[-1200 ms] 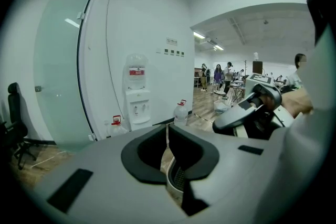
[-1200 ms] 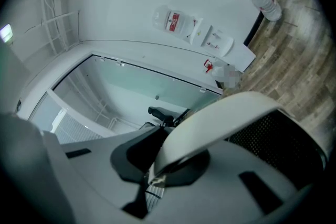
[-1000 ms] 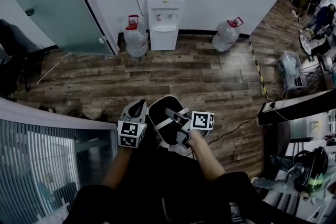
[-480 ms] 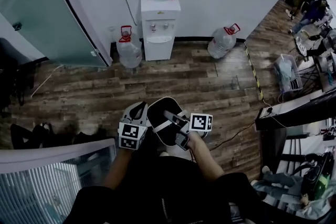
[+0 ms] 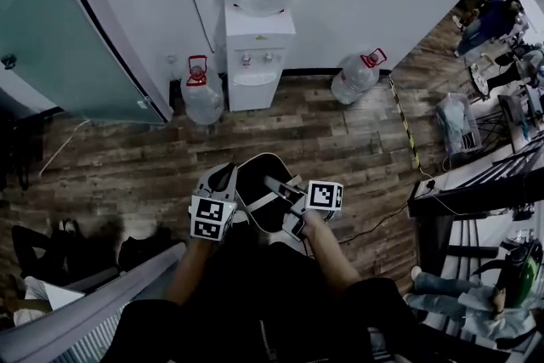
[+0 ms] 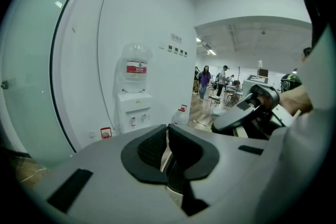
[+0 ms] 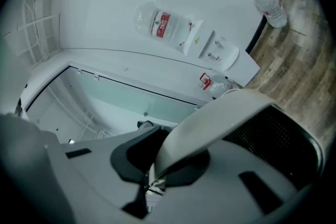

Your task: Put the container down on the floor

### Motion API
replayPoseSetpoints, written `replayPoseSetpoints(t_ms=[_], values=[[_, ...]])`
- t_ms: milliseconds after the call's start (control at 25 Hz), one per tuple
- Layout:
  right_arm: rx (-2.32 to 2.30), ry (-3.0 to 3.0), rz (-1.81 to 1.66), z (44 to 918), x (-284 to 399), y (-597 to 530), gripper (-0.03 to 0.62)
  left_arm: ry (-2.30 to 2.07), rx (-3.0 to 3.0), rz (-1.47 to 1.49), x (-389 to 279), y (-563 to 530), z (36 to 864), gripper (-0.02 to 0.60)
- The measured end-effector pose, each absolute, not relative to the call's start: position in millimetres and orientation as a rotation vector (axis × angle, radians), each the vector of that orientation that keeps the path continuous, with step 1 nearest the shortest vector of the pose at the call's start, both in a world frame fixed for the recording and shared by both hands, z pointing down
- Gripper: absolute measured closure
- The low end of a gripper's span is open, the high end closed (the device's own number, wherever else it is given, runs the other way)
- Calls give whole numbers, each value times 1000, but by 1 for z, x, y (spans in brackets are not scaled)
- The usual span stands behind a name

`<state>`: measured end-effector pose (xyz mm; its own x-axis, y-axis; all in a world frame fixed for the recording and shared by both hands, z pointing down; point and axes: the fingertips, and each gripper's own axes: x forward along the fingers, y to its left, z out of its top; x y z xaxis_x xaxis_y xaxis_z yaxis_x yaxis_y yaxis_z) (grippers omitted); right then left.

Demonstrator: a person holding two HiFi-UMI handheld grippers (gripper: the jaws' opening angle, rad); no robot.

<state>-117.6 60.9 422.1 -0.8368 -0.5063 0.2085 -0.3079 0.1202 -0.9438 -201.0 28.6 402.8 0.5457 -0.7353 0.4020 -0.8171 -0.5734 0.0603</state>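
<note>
In the head view the container (image 5: 265,193), a white-rimmed bin with a dark inside, hangs in the air in front of the person's body, above the wooden floor (image 5: 340,140). My left gripper (image 5: 233,183) is shut on its left rim. My right gripper (image 5: 279,185) is shut on its right rim. The left gripper view has a thin white edge of the container (image 6: 165,159) pinched between the black pads (image 6: 152,147). From the right gripper view the white rim of the container (image 7: 220,118) curves out from between the closed jaws, with its dark mesh wall beside it.
A white water dispenser (image 5: 257,55) with a bottle on top stands at the far wall. Water jugs (image 5: 202,100) (image 5: 355,74) sit on the floor on either side of it. A glass wall (image 5: 51,30) is at left, a dark desk (image 5: 476,174) at right, a partition (image 5: 85,310) at lower left.
Both grippers and the container have travelled forward together toward the water dispenser, which now looms closer. The partition at lower left has slid back. The grip on both rims is unchanged.
</note>
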Motion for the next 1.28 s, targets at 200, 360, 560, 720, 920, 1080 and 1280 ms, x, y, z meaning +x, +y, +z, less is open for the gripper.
replayPoseSetpoints(t_ms=[200, 360, 560, 720, 920, 1080, 1280], values=[[-844, 2214, -1798, 421, -123, 32, 565, -1285, 2561, 488, -211, -3, 403, 557], [-857, 2206, -1791, 418, -125, 12, 565, -1267, 2560, 494, -215, -18, 405, 557], [-873, 2198, -1781, 418, -120, -7, 565, -1227, 2561, 513, -209, -28, 408, 557], [-879, 2178, -1774, 421, -110, -22, 565, -1210, 2565, 536, -200, -42, 413, 557], [-881, 2149, -1781, 428, -92, -47, 565, -1202, 2583, 552, -182, -69, 414, 557], [-875, 2136, -1793, 433, -75, -74, 565, -1186, 2586, 569, -162, -99, 414, 557], [-851, 2155, -1817, 439, -51, -109, 565, -1180, 2571, 587, -131, -137, 418, 557]])
